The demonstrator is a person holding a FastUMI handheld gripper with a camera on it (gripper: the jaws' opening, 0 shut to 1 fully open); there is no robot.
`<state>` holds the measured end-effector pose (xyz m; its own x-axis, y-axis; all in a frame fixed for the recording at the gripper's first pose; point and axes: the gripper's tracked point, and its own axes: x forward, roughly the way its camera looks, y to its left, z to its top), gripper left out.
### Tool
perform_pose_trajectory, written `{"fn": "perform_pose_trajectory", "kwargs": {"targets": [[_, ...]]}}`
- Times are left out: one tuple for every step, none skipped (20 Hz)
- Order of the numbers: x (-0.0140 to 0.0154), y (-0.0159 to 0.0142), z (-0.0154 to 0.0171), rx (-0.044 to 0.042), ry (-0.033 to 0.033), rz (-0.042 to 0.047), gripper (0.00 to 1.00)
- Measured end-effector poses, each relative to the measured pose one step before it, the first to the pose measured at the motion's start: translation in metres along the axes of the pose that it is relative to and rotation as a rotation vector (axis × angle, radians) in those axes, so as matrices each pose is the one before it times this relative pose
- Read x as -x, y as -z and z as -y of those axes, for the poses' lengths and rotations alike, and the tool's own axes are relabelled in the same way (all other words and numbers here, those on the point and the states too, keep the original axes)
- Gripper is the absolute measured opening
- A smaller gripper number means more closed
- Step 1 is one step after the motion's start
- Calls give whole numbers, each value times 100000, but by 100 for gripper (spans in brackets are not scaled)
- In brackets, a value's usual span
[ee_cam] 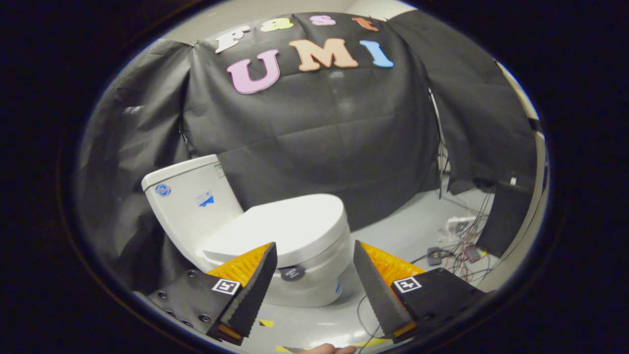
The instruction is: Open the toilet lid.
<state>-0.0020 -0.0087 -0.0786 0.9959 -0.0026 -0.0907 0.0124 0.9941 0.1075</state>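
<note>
Gripper view looks over a pale grey floor (393,236) walled by black cloth (314,132), which hangs in creased panels behind everything. On the floor against the cloth stands a white toilet (275,241), its cistern (191,196) rising at the back. Its toilet lid (290,223) lies flat and closed on the bowl, smooth and glossy, just ahead of the gripper (314,290), whose fingers are spread wide and hold nothing. Loose cables (459,246) and a dark box (506,216) lie by the floor's far edge.
</note>
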Motion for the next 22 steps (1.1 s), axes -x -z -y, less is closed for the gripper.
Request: {"fn": "perform_pose_trajectory", "kwargs": {"targets": [[-605,964,-113,-3289,-617,-1732,97],[-635,735,-363,-5648,-2301,-639,98],[-484,574,-265,-5095,-1151,-256,98],[-699,883,-121,-4201,-981,-665,97],[-614,737,-179,-3270,-511,-821,97],[-567,573,-64,-3411,-977,-422,97],[-603,380,-61,-4463,-1357,-427,97],[-640,299,-96,-5172,-1270,-112,97],[-446,732,231,-7224,-484,-1256,97],[-504,616,386,-4971,442,-1077,97],[-615,686,557,-5812,875,-1628,97],[-638,476,33,-6205,-1700,-1205,97],[-436,81,294,-5640,-595,-205,96],[-829,540,573,-6207,835,-1393,90],[-531,657,192,-4494,-324,-2512,84],[-452,775,-28,-3521,-1186,-2565,78],[-600,443,-235,-2656,-1740,-2232,71],[-628,348,-425,-2593,-1835,-2105,71],[-693,-124,-1270,-501,-5247,-1461,71],[263,685,-213,1455,-872,-1858,57],[-558,595,402,825,1613,-3778,44],[-137,498,-49,-1002,-459,-3751,30]]}}
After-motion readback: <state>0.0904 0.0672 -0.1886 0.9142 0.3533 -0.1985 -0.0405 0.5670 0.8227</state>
